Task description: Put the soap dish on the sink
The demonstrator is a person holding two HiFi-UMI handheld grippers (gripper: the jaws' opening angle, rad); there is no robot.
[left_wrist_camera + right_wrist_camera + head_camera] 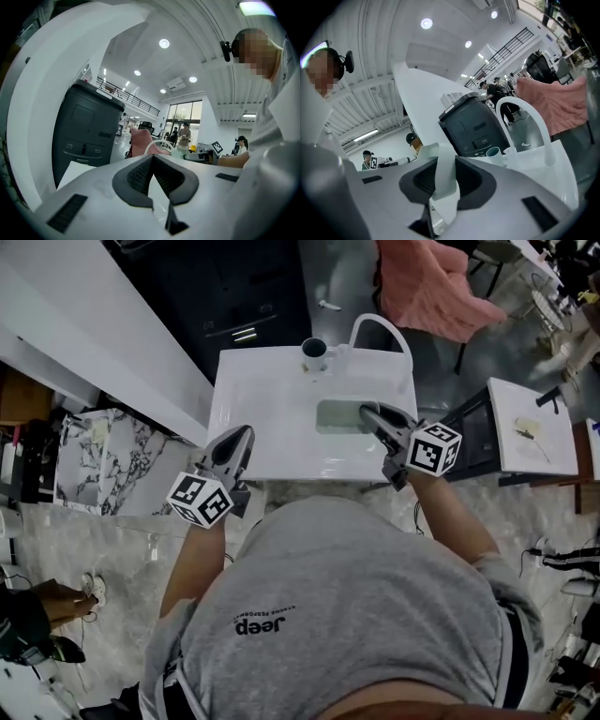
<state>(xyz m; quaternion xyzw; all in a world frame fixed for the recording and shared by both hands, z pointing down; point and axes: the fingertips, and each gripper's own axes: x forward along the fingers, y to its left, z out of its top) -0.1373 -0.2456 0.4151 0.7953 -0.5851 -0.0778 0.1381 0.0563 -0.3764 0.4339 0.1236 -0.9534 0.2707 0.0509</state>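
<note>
A white sink (272, 409) with an arched white tap (380, 327) stands in front of me. A pale green soap dish (337, 416) hangs over its right half, held by one end in my right gripper (367, 412). In the right gripper view the dish's rim (443, 180) stands edge-on between the dark pads, and the right gripper (443, 161) is shut on it. My left gripper (246, 434) hovers over the sink's front left edge. In the left gripper view its (151, 157) tips meet with nothing between them.
A grey-green cup (314, 352) stands at the sink's back edge beside the tap. A black cabinet (234, 296) is behind the sink and a pink-draped chair (431, 287) at the back right. A white table (530, 427) is to the right, a marble slab (103, 460) to the left.
</note>
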